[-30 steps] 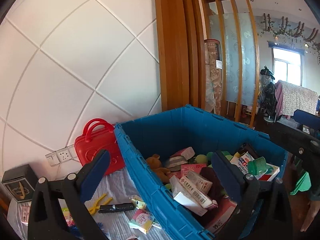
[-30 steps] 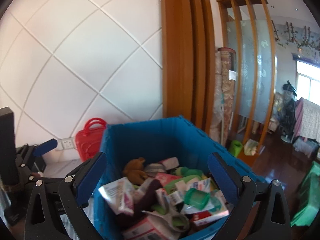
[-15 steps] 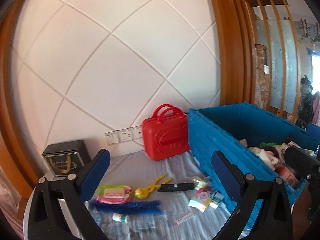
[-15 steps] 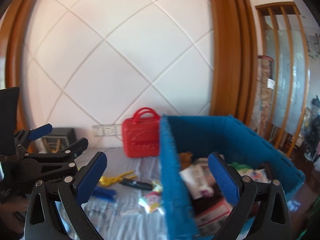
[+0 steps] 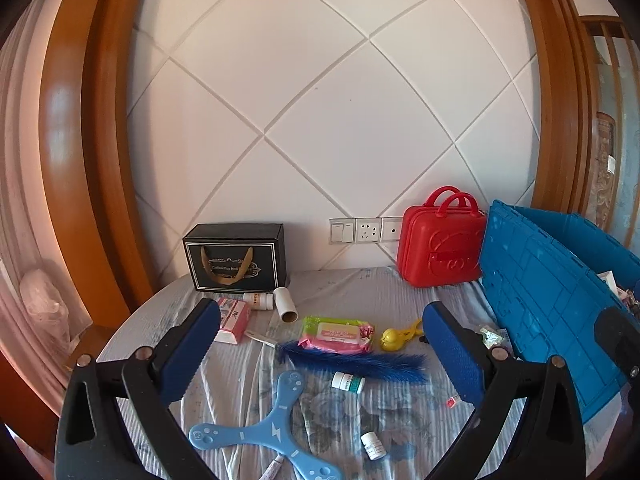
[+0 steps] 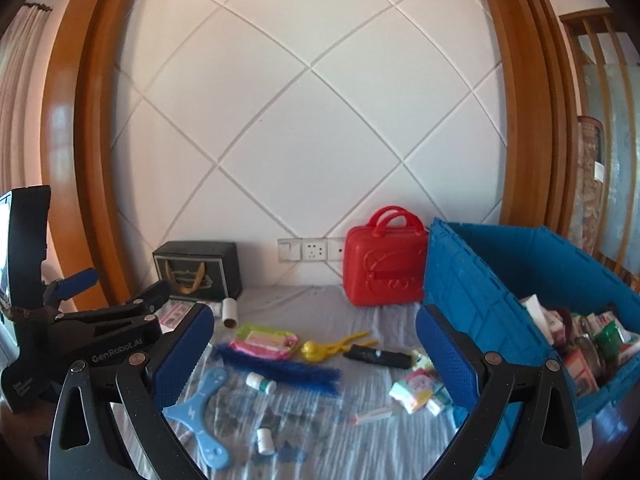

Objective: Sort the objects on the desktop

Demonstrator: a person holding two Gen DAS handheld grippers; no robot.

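A: Left wrist view first: the left gripper (image 5: 320, 344) has its jaws spread wide with nothing between them, hanging above the worktop (image 5: 352, 288), so I'd judge it is picking its next target. Loose things lie in front of it: a blue feather (image 5: 360, 360), a pink wipes pack (image 5: 340, 332), a small white bottle (image 5: 347, 382) and a pale blue boomerang (image 5: 264, 432).

B: And the blue crate (image 5: 552, 304)?

A: It stands at the right end of the worktop, touching the red case (image 5: 440, 252) by the wall. Judging by what fills it, that's where sorted things go, which would explain why it sits within easy reach of both grippers.

B: What does the right wrist view add?

A: The right gripper (image 6: 316, 352) is also spread and carrying nothing. From there you look into the crate (image 6: 480, 280) and see it crowded with packets and boxes; the left camera catches only its outer wall and a sliver of the contents. It also shows a black tube (image 6: 378, 357) next to the yellow clip (image 6: 332, 347), and a packet (image 6: 412, 392) near the crate's foot, mostly hidden behind the left gripper's own finger in the other view.

B: Anything only the left one gives?

A: The pink box (image 5: 234, 320) and the cardboard roll (image 5: 286, 303) in front of the black gift box (image 5: 236, 258) come out clearly there; from the right they are partly blocked by the left gripper's body.
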